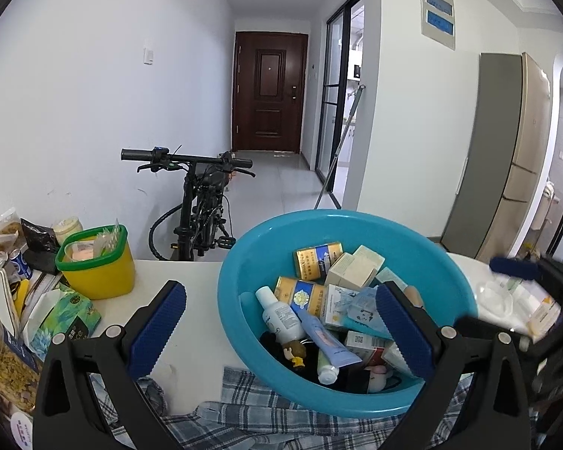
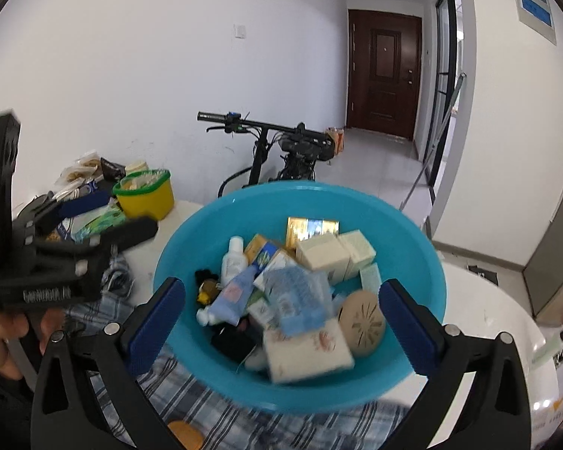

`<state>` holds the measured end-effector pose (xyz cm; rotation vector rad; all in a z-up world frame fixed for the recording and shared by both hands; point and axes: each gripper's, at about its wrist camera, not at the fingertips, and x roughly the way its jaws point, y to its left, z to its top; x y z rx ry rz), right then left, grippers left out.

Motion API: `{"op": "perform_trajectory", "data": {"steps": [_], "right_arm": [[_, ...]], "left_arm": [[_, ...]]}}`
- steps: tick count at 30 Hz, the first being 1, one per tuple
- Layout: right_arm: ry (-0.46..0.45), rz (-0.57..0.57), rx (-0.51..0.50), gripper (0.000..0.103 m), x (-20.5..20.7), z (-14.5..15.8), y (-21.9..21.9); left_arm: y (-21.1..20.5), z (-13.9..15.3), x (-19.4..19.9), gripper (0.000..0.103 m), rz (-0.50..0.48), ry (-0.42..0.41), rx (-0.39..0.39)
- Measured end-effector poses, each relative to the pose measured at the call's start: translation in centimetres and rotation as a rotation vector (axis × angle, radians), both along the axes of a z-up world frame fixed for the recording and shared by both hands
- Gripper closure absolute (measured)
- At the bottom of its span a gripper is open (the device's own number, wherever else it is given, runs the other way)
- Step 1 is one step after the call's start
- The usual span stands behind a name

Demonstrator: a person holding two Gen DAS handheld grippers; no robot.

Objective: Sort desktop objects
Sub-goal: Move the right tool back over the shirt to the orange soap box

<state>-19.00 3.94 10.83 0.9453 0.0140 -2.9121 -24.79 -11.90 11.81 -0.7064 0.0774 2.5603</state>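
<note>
A blue plastic basin (image 1: 443,277) (image 2: 206,262) stands on a white table, on a plaid cloth (image 1: 244,423). It holds several small items: gold-and-blue boxes (image 1: 317,258), cream boxes (image 2: 321,255), a white bottle (image 1: 279,317), a light blue tube (image 1: 328,341), a tan round disc (image 2: 362,322) and a tissue pack (image 2: 307,348). My left gripper (image 1: 281,333) is open, its fingers on either side of the basin's near left rim. My right gripper (image 2: 281,322) is open in front of the basin. Both are empty.
A yellow tub with a green rim (image 1: 97,262) (image 2: 146,195) and several snack packs (image 1: 7,337) crowd the table's left side. A green patterned pack (image 1: 65,315) lies near them. A bicycle (image 1: 202,202) stands behind the table. Clear plastic items (image 1: 495,300) lie right of the basin.
</note>
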Motion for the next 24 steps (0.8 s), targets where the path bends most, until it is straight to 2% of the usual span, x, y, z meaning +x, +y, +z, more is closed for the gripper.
{"op": "perform_trajectory", "data": {"steps": [5,9,11,15,18,20,24], "right_arm": [[-0.023,-0.033,-0.035,0.000,2.8,-1.1,-0.7],[-0.052,-0.047,-0.011,0.000,5.4,-2.6,-2.0],[-0.047,-0.058,-0.036,0.000,6.7,-3.1,-2.2],[-0.042,-0.121,-0.124,0.000,9.1,-4.1,-1.6],[0.012,-0.127,-0.285,0.000,11.0,-4.7,-1.0],[-0.001,-0.143,-0.367,0.000,11.7,-5.8,-0.9],[-0.063,-0.134,-0.387,0.000,11.9,-7.7,-1.9]], "left_arm": [[-0.3,0.9,0.6,0.000,-0.018,-0.005,0.037],[-0.4,2.1,1.6,0.000,-0.042,0.027,0.028],[-0.6,2.6,2.0,0.000,-0.040,0.037,0.022],[-0.9,3.6,3.2,0.000,-0.054,0.059,0.027],[-0.8,4.1,4.3,0.000,-0.055,0.083,0.019],[-0.9,4.1,5.3,0.000,-0.073,0.083,0.007],[-1.8,4.1,7.8,0.000,-0.082,0.095,-0.025]]}}
